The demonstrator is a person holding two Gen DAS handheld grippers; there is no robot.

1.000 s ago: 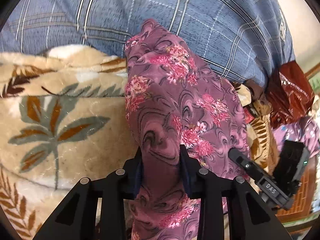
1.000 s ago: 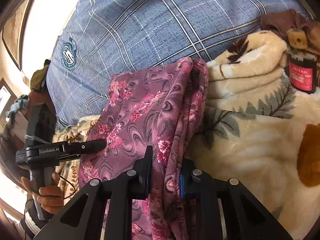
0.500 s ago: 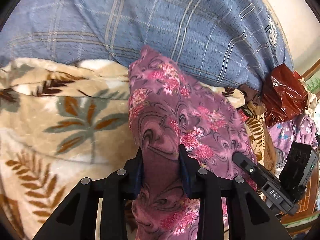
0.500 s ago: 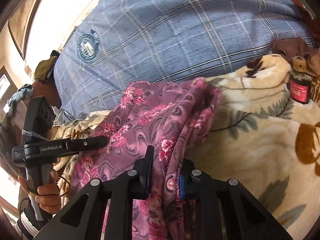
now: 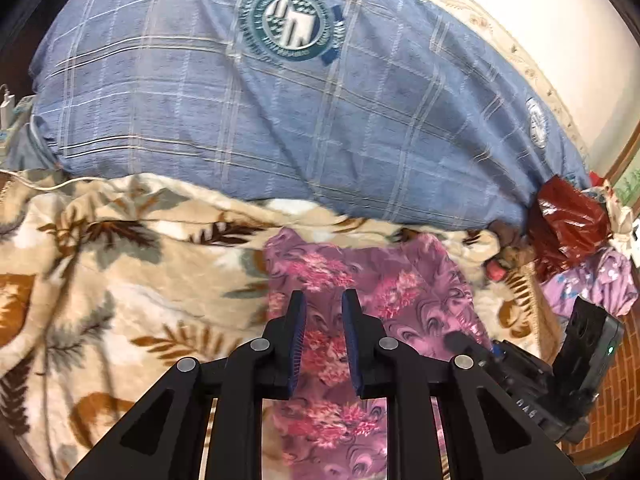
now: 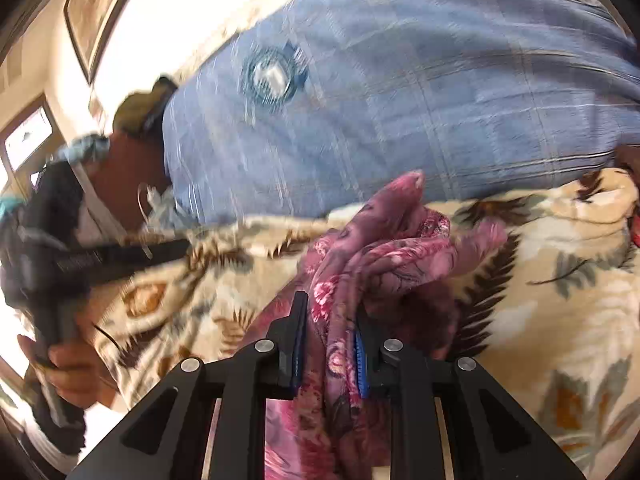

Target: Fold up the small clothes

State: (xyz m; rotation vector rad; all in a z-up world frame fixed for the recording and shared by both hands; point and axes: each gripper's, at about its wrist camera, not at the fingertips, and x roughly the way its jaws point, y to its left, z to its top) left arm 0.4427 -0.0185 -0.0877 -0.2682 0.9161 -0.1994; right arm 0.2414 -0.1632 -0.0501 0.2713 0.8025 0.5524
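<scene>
Writing: right gripper (image 5: 460, 340) body, seen low right in the left wrist view, carries small letters that look like "DAS"; blurred. Blue checked bedding (image 5: 280, 112) ahead of both grippers has a round green-white crest (image 5: 291, 26), ring text unreadable; a second smaller crest (image 5: 536, 122) at its right edge.

Left gripper (image 5: 323, 312): jaws narrow, have just been closing, nothing clamped; purple floral cloth (image 5: 380, 280) lies below and ahead of the tips, flat on the beige leaf-print blanket (image 5: 120, 280), showing through the gap without the pads pressing it. Right of the cloth: dark red plastic bag (image 5: 568, 220), lilac printed garment (image 5: 592, 284) past it. White cable (image 5: 40, 184) far left on the blanket edge.

Right gripper (image 6: 330, 320): jaws clamped on a bunched fold of the purple floral cloth (image 6: 380, 248), fabric rising up and ahead of the tips and trailing down between the fingers. View is motion-blurred. Left of it, a hand (image 6: 68, 368) holds the left gripper (image 6: 120, 256) over the blanket (image 6: 560, 300); lettering on that body not readable. Blue bedding (image 6: 400, 100) with crest (image 6: 272, 74) behind.
</scene>
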